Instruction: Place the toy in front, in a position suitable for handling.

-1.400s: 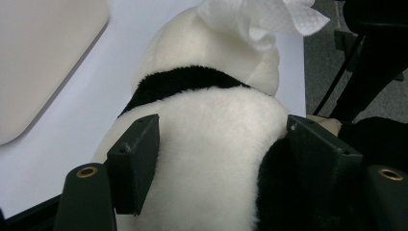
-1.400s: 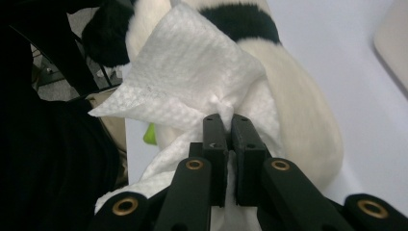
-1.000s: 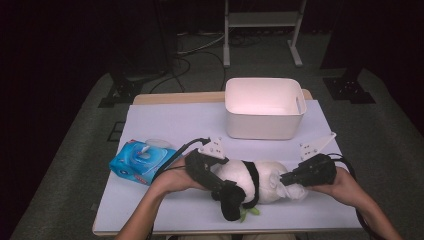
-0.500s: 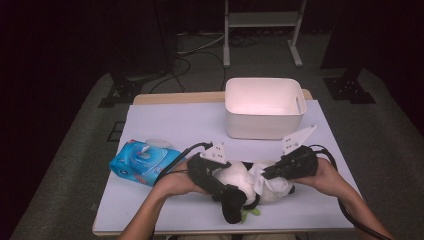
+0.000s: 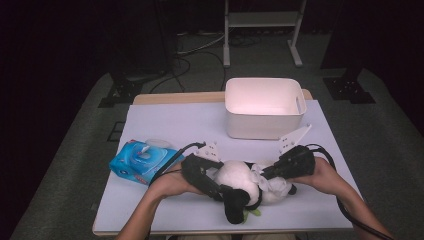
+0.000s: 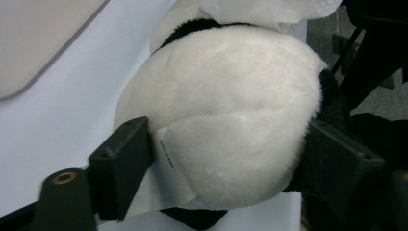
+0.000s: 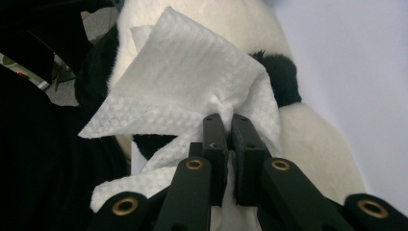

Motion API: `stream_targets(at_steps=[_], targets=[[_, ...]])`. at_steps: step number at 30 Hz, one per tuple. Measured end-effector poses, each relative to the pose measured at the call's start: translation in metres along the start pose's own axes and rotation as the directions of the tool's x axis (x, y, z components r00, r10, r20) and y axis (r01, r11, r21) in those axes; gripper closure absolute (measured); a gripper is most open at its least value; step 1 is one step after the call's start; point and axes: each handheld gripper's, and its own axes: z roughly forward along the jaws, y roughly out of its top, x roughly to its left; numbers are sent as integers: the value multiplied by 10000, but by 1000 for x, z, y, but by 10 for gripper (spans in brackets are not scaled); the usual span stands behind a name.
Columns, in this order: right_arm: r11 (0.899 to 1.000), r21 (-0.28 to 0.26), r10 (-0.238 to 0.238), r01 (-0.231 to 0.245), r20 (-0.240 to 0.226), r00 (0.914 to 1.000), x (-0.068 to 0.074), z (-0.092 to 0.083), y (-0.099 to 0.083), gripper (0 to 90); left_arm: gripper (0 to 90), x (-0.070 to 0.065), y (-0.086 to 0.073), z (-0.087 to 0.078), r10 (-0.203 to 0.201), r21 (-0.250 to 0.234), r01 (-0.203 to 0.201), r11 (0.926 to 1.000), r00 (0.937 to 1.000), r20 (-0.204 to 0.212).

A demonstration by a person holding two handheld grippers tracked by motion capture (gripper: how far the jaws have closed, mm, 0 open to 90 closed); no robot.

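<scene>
A black-and-white plush panda [image 5: 239,176] lies on the white table cover near the front edge. My left gripper [image 5: 220,187] reaches in from the left, its jaws wide around the panda's white body [image 6: 226,120]. Both pads press into the fur, though the jaws have just been opening a little. My right gripper [image 5: 266,173] comes in from the right and is shut on a crumpled white wipe [image 7: 192,86]. The wipe [image 5: 259,171] rests against the panda [image 7: 312,139]. In the right gripper view the two jaws [image 7: 228,122] pinch the wipe's bunched centre.
A white plastic bin [image 5: 264,107] stands at the back right of the table. A blue pack of wipes [image 5: 142,161] lies at the left, close to my left forearm. The white table cover [image 5: 175,125] is bare between them. Cables trail from both grippers.
My right gripper has moved left with the wipe, onto the panda. The left gripper has stayed in place around the panda's body.
</scene>
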Motion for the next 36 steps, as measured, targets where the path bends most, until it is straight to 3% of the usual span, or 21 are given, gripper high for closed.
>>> stream_targets(at_steps=[10,16,20,23,25,29,36], targets=[[9993,-143,361,-359,140,9993,7,-13,-23,851,237,13,26,10,467,414,-439,9982,9965,-695],[9997,-132,206,-206,0,9998,12,-10,-27,852,236,9,24,6,561,553,-547,9970,9981,-247],[9999,-111,91,-93,-244,9997,14,-1,-24,853,235,6,27,-4,684,203,-679,9975,9974,-246],[9998,136,-142,149,-489,9987,17,9,-17,855,234,5,30,-1,834,319,-829,9960,9964,-155],[9995,207,-236,245,-425,9988,19,11,-15,855,234,5,26,8,921,739,-913,9931,9957,-75],[9986,319,-424,428,-118,9990,19,10,-11,857,235,3,17,14,700,576,-700,9959,9975,23],[9957,490,-793,781,221,9966,17,18,6,859,234,-5,-1,8,652,528,-653,9965,9979,36]])
